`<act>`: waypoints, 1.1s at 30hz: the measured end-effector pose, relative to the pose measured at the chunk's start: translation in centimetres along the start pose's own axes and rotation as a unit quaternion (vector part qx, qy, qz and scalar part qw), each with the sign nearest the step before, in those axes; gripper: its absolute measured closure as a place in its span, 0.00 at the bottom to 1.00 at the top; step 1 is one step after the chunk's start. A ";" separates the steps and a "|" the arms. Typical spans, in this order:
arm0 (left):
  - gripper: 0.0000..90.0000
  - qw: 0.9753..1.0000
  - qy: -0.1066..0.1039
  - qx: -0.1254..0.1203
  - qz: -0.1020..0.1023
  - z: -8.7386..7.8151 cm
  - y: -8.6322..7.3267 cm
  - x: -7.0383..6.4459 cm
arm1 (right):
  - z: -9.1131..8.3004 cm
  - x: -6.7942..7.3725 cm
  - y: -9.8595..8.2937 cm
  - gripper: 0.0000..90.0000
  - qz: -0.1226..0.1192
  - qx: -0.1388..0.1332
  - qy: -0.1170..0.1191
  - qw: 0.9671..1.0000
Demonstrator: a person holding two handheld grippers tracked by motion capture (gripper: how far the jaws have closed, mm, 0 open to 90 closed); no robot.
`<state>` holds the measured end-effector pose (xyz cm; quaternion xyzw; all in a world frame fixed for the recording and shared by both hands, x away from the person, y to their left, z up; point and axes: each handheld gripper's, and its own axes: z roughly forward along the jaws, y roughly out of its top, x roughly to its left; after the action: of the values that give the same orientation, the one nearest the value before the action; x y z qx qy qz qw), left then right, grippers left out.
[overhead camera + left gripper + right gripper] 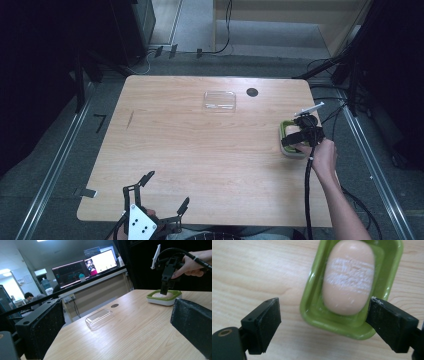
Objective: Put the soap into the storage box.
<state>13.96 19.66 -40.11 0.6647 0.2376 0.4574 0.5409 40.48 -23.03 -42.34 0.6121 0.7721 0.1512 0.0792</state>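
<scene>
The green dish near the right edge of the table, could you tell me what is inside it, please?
The green dish holds one peach-coloured oval bar of soap with a whitish worn band across it. The open right gripper hovers above. Whatever lies beneath the soap is covered.

The right gripper (300,131) is held pointing steeply downward by the right hand (322,155), the forearm being stretched forward; its jaws are spread wide. The left gripper (162,192) is kept low at the near edge, aimed forward, its jaws likewise parted.
</scene>
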 end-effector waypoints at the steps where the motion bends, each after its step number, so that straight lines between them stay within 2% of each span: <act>1: 0.00 1.000 0.000 0.000 0.000 0.0 0.0 0.0 | -0.1 0.2 -0.2 0.12 -0.003 0.002 0.002 1.000; 10: 0.00 1.000 0.000 0.001 0.000 0.0 0.0 0.0 | -1.1 1.5 -2.2 0.06 -0.050 0.023 0.005 0.998; 19: 0.00 1.000 0.000 0.001 0.000 0.0 0.0 -0.1 | -2.0 2.6 -4.4 0.06 -0.078 0.034 0.011 0.996; 26: 0.00 1.000 -0.001 0.002 0.003 0.1 0.0 -0.1 | -2.5 3.3 -6.3 0.07 -0.104 0.044 0.021 0.993; 28: 0.00 1.000 -0.002 0.002 0.003 0.1 0.0 -0.1 | -2.5 3.5 -6.9 0.07 -0.107 0.050 0.018 0.993; 32: 0.00 1.000 -0.002 0.001 0.003 0.1 0.0 -0.1 | -2.2 3.9 -8.3 0.07 -0.121 0.068 0.019 0.990; 33: 0.00 1.000 -0.002 0.001 0.003 0.1 0.0 -0.1 | -2.1 4.0 -8.7 0.07 -0.132 0.070 0.019 0.989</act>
<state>13.97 19.53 -40.11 0.6670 0.2352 0.4573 0.5391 30.84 -21.20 -43.03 0.5060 0.8561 0.0967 0.0410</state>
